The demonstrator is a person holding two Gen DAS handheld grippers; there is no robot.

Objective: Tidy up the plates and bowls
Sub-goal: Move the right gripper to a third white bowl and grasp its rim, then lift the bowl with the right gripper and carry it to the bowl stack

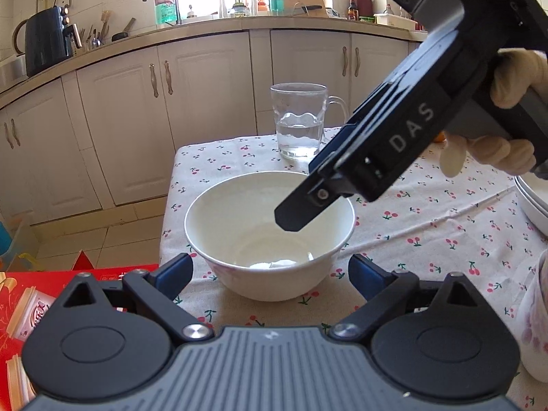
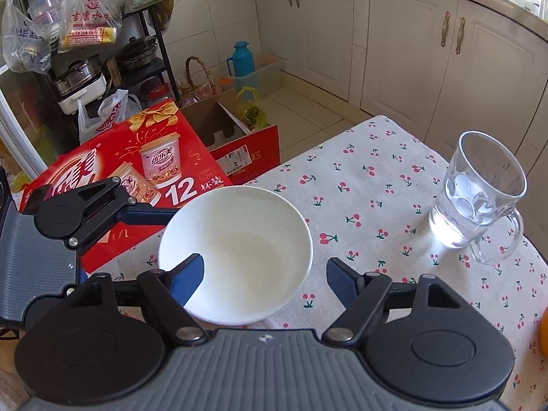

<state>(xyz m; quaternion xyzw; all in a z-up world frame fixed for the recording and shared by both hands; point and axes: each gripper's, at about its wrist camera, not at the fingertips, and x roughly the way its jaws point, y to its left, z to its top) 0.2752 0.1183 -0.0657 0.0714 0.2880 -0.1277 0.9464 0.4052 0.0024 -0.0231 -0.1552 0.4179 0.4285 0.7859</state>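
A white bowl stands upright on the cherry-print tablecloth near the table's corner; it also shows in the right wrist view. My left gripper is open, its fingers on either side of the bowl's near wall, low by the table. My right gripper is open above the bowl; one finger hangs inside the rim and the other is outside, over the cloth. It shows in the left wrist view coming down from the right. Stacked white plates lie at the right edge.
A glass mug with some water stands behind the bowl. A red drink carton sits beside the table on the left. A floral cup is near right. An orange object lies at the right edge. Kitchen cabinets are behind.
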